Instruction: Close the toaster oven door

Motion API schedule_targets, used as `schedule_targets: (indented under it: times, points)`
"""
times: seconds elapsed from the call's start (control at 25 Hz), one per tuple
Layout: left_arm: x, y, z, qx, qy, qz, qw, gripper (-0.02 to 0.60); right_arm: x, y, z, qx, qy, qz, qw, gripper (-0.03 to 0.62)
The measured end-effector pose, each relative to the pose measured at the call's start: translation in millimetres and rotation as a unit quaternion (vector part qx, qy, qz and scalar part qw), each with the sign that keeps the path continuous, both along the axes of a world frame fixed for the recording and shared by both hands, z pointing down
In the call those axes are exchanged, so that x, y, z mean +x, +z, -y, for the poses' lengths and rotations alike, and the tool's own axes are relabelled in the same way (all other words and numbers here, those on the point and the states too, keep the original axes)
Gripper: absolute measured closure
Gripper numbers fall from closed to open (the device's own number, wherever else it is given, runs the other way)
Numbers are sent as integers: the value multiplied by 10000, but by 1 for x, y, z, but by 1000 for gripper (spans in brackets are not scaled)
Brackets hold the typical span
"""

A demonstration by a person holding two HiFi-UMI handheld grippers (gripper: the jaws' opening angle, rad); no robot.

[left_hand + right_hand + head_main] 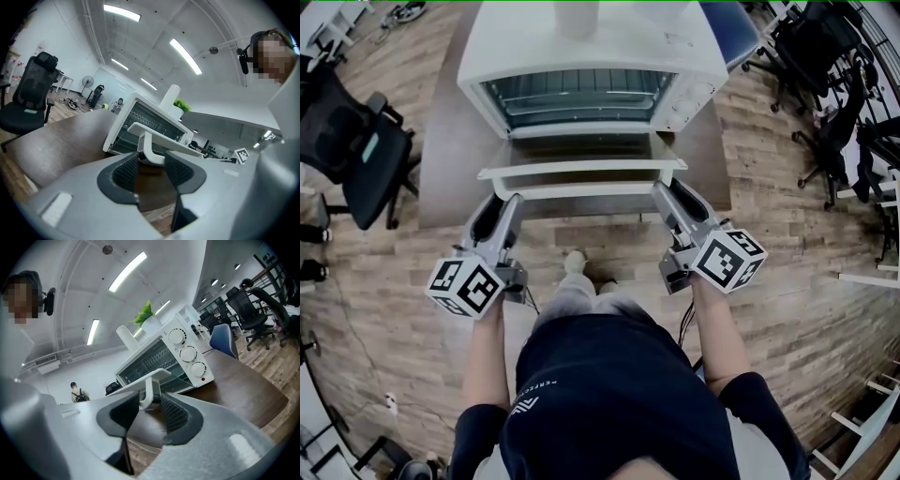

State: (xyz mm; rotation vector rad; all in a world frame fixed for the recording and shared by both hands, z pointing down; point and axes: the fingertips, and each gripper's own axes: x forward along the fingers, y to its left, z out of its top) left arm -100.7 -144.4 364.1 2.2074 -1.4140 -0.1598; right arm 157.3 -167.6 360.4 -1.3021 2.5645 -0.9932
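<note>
while the white toaster oven [591, 66] sits at the upper middle of the head view on a brown desk [450, 159], its door [581, 148] hangs open, lying roughly level out toward the bottom of the frame. the white handle [581, 190] runs along the door's near edge. the left gripper [506, 202] reaches up to the handle's left end and the right gripper [663, 190] to its right end, each cube with markers lower down at the person's hands.

in the left gripper view the jaws stand apart around the left gripper [151, 164] tips, and the handle's [149, 143] curved post stands between them at the tips, with a gap showing beside it. in the right gripper view the right gripper [150, 406] likewise has its jaws apart, the handle [151, 392] post between the tips and close to the right-hand pad; whether it touches i cannot tell. three knobs [187, 353] show on the oven's front, right of centre. a black office chair [356, 150] stands on the wooden floor [787, 262] at the left of the head view.
</note>
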Motion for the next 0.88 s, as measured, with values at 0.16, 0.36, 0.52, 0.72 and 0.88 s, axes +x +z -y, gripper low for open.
schedule_targets:
  times: [0.16,0.36,0.52,0.72,0.88]
  points:
    - [0,-8,7,116,-53,-88,9999,390,1,-8,7,9,149,175,9997,453]
    - [-2,-20,16,267,-144,-213,9993,390,1,-19,16,43,319,417,9986,462]
    - [-4,-24,25,288,-175,-234,9992,391,2,-28,25,9,429,648,9970,470]
    - [-6,-34,36,384,-240,-305,9985,393,2,-37,36,-45,560,926,9941,479]
    - [-8,-42,44,433,-281,-330,9981,397,2,-43,44,-126,684,1047,9921,485]
